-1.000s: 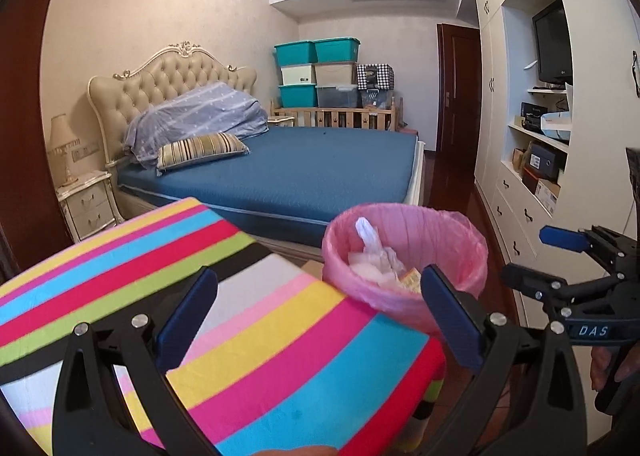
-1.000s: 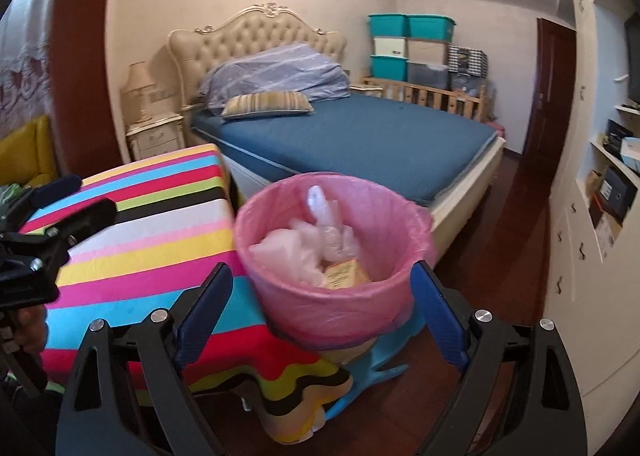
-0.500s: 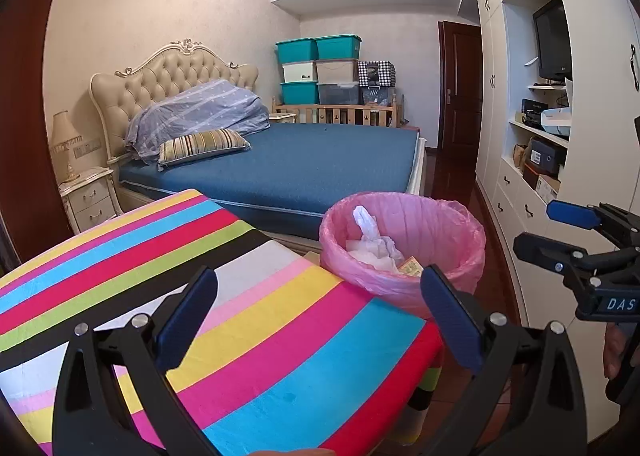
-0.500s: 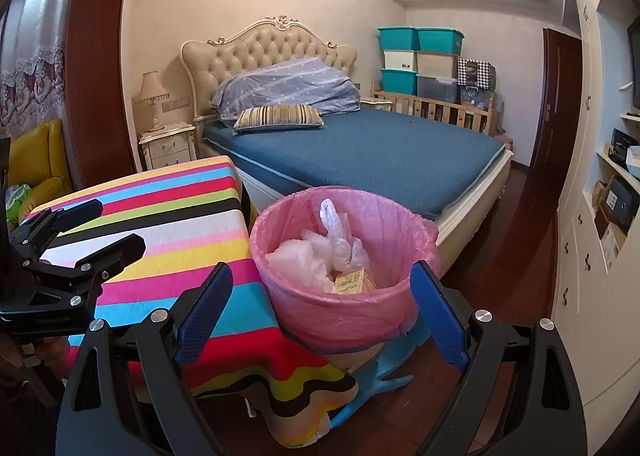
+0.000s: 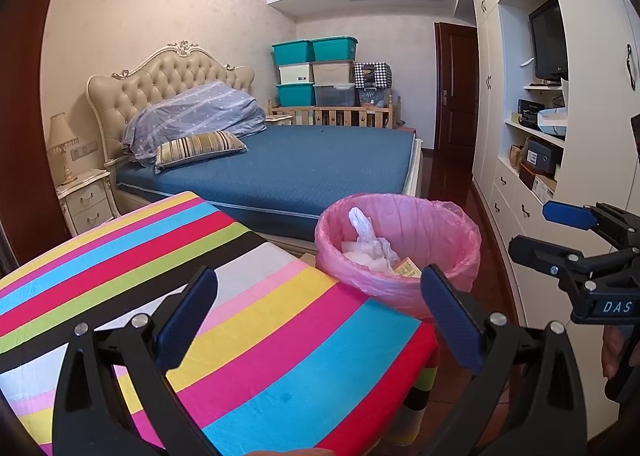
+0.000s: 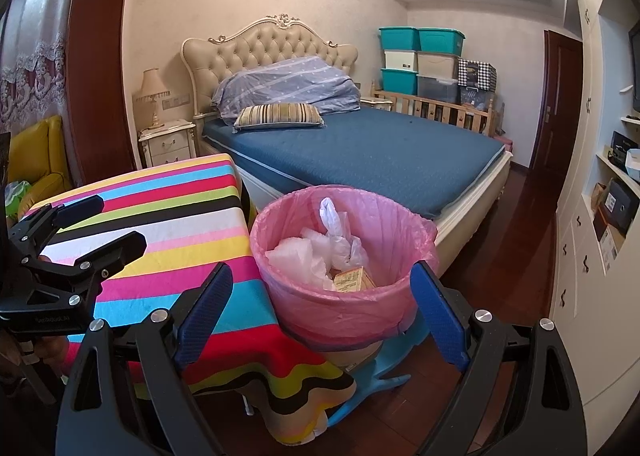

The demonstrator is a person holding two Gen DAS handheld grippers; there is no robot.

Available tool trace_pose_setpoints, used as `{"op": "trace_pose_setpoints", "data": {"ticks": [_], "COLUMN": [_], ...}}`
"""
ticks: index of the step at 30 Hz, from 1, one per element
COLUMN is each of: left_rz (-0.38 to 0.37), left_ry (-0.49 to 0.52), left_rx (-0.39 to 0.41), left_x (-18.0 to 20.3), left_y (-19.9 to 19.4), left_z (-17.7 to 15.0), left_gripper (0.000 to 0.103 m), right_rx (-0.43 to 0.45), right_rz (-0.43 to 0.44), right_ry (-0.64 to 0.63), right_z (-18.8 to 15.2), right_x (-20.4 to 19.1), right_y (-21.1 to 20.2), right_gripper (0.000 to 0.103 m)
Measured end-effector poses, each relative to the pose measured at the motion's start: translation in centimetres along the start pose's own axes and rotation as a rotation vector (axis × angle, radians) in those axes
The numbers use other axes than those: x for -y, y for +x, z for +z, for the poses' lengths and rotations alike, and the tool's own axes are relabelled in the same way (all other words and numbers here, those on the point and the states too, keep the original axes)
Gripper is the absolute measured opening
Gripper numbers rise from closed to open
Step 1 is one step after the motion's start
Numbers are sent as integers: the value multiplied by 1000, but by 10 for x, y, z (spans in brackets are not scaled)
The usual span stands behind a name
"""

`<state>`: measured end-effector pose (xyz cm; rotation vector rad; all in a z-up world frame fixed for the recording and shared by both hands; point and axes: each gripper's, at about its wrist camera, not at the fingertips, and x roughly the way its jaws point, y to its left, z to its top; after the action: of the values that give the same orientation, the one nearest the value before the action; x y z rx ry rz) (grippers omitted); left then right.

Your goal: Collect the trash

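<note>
A bin with a pink liner [image 5: 380,288] [image 6: 340,320] stands just past the corner of the striped table [image 5: 200,276] [image 6: 160,224]. White plastic bags [image 5: 368,244] [image 6: 332,248] and a yellow packet [image 5: 406,268] [image 6: 352,280] lie inside it. My left gripper [image 5: 318,316] hovers open over the table's near corner, nothing between its blue pads. It also shows at the left edge of the right wrist view [image 6: 108,224]. My right gripper [image 6: 320,312] is open in front of the bin, short of its near wall, holding nothing. In the left wrist view the right gripper [image 5: 548,234] sits to the right of the bin.
A bed with a blue mattress [image 6: 380,160] stands behind the bin, with a nightstand [image 6: 168,144] at its left. White cabinets [image 5: 520,176] line the right wall. A blue plastic stool [image 6: 384,360] shows under the bin. Dark wood floor [image 6: 500,296] runs between bed and cabinets.
Both views have drawn back slightly, so the bin looks a little smaller. The left gripper reaches further into the right wrist view. Both grippers stay open and empty.
</note>
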<state>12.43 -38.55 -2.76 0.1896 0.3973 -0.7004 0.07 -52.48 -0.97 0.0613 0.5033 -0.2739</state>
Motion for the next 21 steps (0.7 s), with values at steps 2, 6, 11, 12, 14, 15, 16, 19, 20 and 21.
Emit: {"op": "trace_pose_setpoints", "data": {"ticks": [2, 6, 11, 12, 14, 15, 16, 19, 20, 21], "left_rz": [2, 5, 10, 10, 11, 13, 14, 16, 16, 15], "left_ry": [-4, -15, -22, -24, -30, -33, -35, -39, -38, -37], "left_rx": [-1, -4, -5, -7, -11, -12, -14, -17, -17, -17], "left_x": [0, 0, -1, -1, -2, -2, -2, -2, -2, -2], "left_y": [0, 2, 4, 5, 7, 8, 8, 10, 10, 10], "left_z": [0, -1, -1, 0, -1, -1, -2, -2, -2, -2], "left_gripper": [98, 98, 98, 98, 98, 98, 98, 98, 98, 98], "right_rx": [-1, -1, -3, -3, -5, -6, -7, -7, -6, -6], "right_rz": [-2, -2, -1, -1, 2, 3, 3, 5, 3, 2], "right_ry": [-2, -1, -2, -2, -5, -5, -5, -4, -5, -5], "right_z": [0, 0, 0, 0, -1, -1, -1, -1, -1, -1], "right_x": [0, 0, -1, -1, -1, -1, -1, -1, -1, -1], "right_y": [0, 0, 0, 1, 2, 2, 2, 3, 2, 2], "right_gripper": [85, 85, 85, 85, 85, 85, 85, 85, 85, 85]}}
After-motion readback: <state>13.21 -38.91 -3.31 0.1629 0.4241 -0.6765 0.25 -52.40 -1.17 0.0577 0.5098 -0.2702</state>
